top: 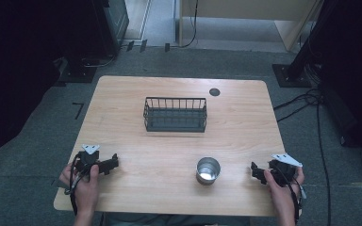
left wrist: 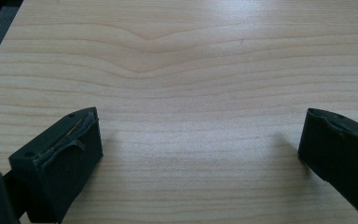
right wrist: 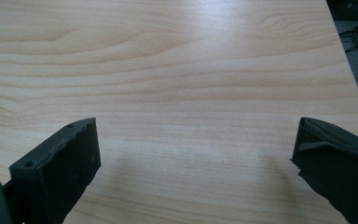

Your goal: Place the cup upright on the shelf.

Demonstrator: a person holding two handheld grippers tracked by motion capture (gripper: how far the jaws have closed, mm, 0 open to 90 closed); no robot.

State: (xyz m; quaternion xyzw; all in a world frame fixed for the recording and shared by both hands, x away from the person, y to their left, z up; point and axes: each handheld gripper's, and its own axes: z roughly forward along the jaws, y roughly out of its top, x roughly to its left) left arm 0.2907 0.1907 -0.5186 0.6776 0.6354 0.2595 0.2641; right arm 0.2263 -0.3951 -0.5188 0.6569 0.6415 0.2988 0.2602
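Observation:
A shiny metal cup (top: 208, 170) stands upright on the wooden table (top: 179, 146), near the front and right of centre. A black wire basket (top: 175, 114) sits at the table's middle, farther back. My left gripper (top: 109, 165) rests at the front left, held by a hand, pointing right. In the left gripper view it (left wrist: 200, 140) is open over bare wood. My right gripper (top: 258, 173) sits at the front right, pointing left toward the cup, about a hand's width from it. The right gripper view has it (right wrist: 196, 144) open with bare table between its jaws.
A dark round cable hole (top: 214, 92) marks the table's back edge. Grey carpet surrounds the table, with cables (top: 311, 101) on the floor at the right and black stands at the back corners.

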